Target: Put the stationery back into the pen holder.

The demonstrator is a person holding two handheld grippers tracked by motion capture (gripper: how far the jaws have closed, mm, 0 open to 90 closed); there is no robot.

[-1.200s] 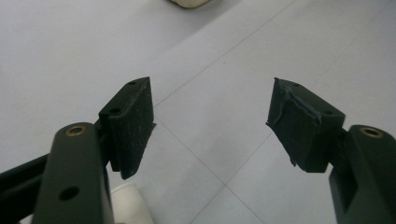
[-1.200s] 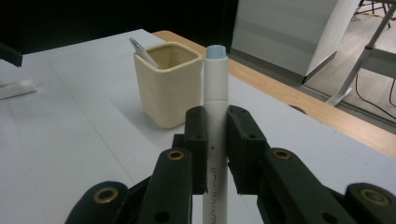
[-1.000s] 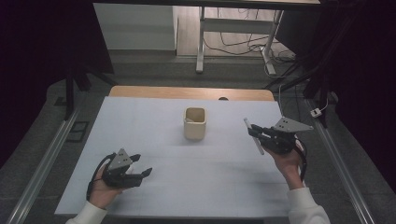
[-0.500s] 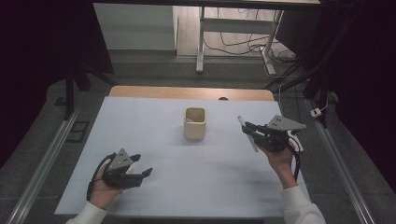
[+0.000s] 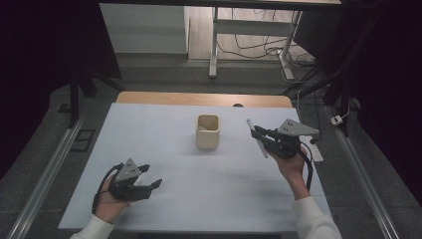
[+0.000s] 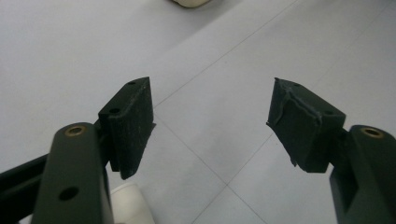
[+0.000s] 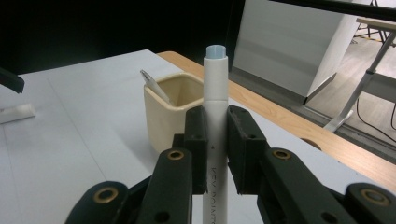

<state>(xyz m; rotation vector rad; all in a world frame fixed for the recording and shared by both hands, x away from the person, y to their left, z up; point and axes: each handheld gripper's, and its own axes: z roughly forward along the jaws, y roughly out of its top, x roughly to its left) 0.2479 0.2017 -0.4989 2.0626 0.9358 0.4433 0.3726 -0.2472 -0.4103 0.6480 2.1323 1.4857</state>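
White marker pinched upright between right tongs; left tongs spread, empty.

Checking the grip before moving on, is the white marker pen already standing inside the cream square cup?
No, the white marker pen is clamped in the right tongs, beside the cream square cup.

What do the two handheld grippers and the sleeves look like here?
Both the left gripper and the right gripper are black, two-jawed, with brass-coloured pivot pins and flat dark pads. Each carries a grey three-cornered plate on top and trails a black cable. The person wears white sleeves.
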